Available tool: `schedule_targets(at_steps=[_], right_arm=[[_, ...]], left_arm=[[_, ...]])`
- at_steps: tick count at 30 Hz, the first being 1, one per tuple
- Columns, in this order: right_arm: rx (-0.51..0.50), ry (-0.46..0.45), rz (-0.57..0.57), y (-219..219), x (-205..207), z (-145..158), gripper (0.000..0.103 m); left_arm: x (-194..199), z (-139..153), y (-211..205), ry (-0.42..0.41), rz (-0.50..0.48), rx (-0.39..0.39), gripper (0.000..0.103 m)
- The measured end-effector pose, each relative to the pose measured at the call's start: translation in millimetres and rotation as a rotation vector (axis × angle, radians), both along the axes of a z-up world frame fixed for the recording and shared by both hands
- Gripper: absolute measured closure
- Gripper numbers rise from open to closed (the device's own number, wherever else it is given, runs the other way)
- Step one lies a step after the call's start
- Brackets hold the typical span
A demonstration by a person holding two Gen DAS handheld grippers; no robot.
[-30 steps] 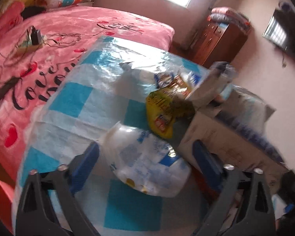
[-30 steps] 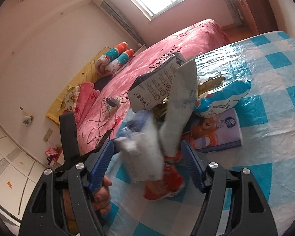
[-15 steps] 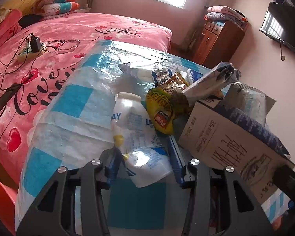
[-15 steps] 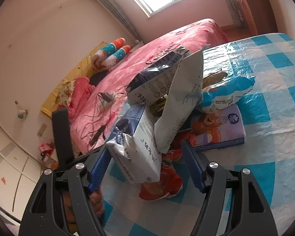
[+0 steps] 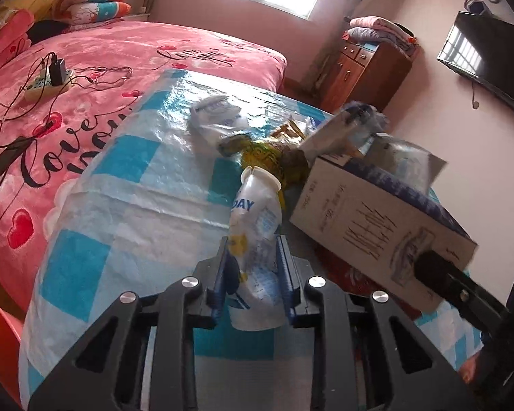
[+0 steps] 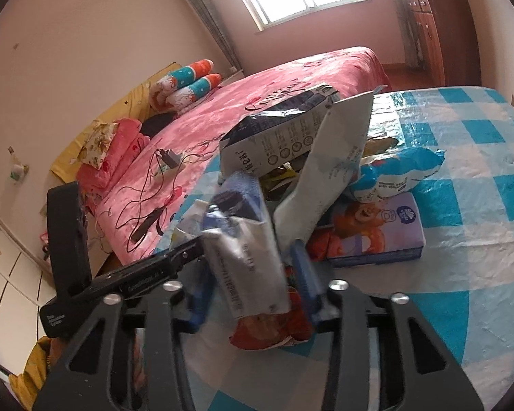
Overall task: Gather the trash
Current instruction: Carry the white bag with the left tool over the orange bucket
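My left gripper (image 5: 253, 267) is shut on a crushed white plastic bottle (image 5: 255, 226) with blue print, held above the blue-checked tablecloth (image 5: 120, 205). My right gripper (image 6: 253, 274) is shut on the flap of an open cardboard box (image 6: 246, 253) full of trash; the box also shows in the left wrist view (image 5: 377, 219). A yellow snack bag (image 5: 270, 161) and a white wrapper (image 5: 216, 116) lie beyond the bottle. A red wrapper (image 6: 270, 332) lies under the box.
A purple cartoon tissue pack (image 6: 373, 229) and a blue-white bag (image 6: 394, 171) lie right of the box. A pink bed (image 5: 68, 68) with cables and a power strip (image 5: 48, 82) lies left of the table. A wooden dresser (image 5: 366, 68) stands at the far wall.
My left gripper went from wide open around the bottle to shut on it and lifted it. My right gripper closed on the box flap.
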State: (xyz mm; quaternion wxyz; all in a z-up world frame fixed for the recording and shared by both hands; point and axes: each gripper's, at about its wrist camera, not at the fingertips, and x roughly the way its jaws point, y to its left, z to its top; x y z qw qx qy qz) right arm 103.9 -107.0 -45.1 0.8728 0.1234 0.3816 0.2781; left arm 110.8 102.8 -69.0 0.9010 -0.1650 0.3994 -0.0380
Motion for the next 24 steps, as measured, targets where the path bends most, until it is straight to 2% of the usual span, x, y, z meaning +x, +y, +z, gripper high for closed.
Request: schedule_targets(at_steps=[11, 24], right_arm=[[-0.018, -0.037, -0.018, -14.3, -26.0, 9.7, 0.068], [-0.007, -0.065, 0.019, -4.6, -62.1, 32.8, 0.070]], left_arm=[[-31.7, 2.9, -2.6, -0.014, -0.034, -0.042, 0.078], [-78.7, 24.3, 13.8, -0.084, -0.046, -0.077, 0.079]])
